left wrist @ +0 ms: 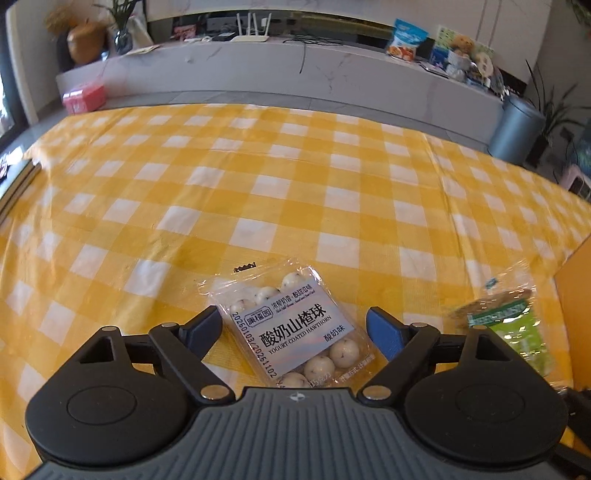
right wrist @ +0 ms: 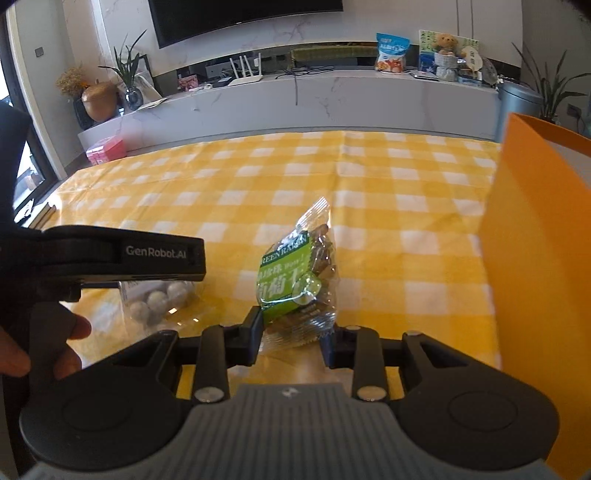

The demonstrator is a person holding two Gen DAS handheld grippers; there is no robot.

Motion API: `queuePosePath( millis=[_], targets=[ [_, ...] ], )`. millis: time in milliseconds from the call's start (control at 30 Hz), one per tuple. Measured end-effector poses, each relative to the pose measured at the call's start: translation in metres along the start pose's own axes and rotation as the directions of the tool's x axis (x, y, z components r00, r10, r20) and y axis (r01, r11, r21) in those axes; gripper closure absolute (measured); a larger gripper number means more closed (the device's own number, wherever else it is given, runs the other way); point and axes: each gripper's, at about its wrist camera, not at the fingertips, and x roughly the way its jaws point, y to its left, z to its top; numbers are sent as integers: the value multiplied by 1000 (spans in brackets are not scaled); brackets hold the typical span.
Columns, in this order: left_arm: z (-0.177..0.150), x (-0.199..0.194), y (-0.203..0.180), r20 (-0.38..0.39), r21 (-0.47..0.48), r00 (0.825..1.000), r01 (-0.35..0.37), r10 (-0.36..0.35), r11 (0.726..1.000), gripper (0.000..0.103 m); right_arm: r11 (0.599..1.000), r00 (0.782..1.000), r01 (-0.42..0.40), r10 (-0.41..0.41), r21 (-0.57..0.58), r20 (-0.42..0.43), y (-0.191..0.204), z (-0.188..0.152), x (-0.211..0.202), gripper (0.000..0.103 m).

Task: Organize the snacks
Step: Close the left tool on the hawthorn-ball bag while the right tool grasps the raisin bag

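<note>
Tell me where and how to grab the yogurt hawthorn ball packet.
Grip the hawthorn packet across its two long side edges, coming from above with the open left gripper. It lies flat on the checked tablecloth, label up, already between the fingers; aim mid-length over the flat label, clear of the balls.

A yellow-and-white checked cloth (right wrist: 332, 192) covers the tabletop. Behind it, a long pale marble-look console (right wrist: 314, 103) carries a white router (right wrist: 245, 75), a golden vase (right wrist: 99, 99) and a teddy bear (right wrist: 445, 44). A dark television (right wrist: 236, 14) hangs above; a grey bin (left wrist: 515, 129) stands at right, a pink box (left wrist: 84, 96) at left.
</note>
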Motion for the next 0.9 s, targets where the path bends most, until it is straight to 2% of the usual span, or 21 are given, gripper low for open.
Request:
queuePosePath(
  millis=[100, 233, 300, 367, 400, 433, 533, 633, 733, 800, 900],
  targets=[
    [-2, -2, -1, -5, 26, 1000, 18, -18, 999, 5, 998, 999, 51, -50, -20, 21, -6, -4, -8, 71],
    [-5, -6, -9, -15, 118, 998, 60, -59, 991, 11, 992, 993, 108, -104, -72, 63, -9, -5, -17, 59],
    [-8, -10, -19, -23, 203, 994, 113, -110, 973, 13, 985, 987, 142, -133, -102, 89, -10, -6, -20, 55],
    [-14, -14, -30, -39, 291, 986, 167, -163, 942, 13, 975, 979, 181, -167, -128, 112, -9, -7, -21, 46],
    [-16, -16, -35, -43, 332, 983, 182, -178, 926, 14, 970, 975, 199, -181, -139, 128, -10, -7, -22, 38],
    [-18, -18, -38, -37, 353, 984, 175, -174, 919, 13, 965, 970, 216, -195, -150, 144, -10, -8, -24, 37],
    [-16, -16, -34, -56, 300, 985, 172, -162, 938, 9, 957, 966, 224, -192, -185, 173, -9, -8, -26, 35],
    [-12, -18, -17, -88, 153, 983, 175, -163, 973, 8, 967, 974, 179, -147, -183, 175, -12, -7, -24, 34],
    [-7, -18, -2, -87, 24, 984, 161, -158, 987, 8, 971, 975, 176, -149, -161, 167, -15, -7, -20, 34],
    [-6, -21, 0, -72, -9, 986, 151, -151, 989, 14, 979, 978, 160, -140, -123, 157, -17, -5, -17, 34],
    [-7, -23, -3, -69, -2, 984, 163, -163, 987, 14, 990, 982, 132, -122, -56, 147, -24, 0, -13, 34]
  ],
)
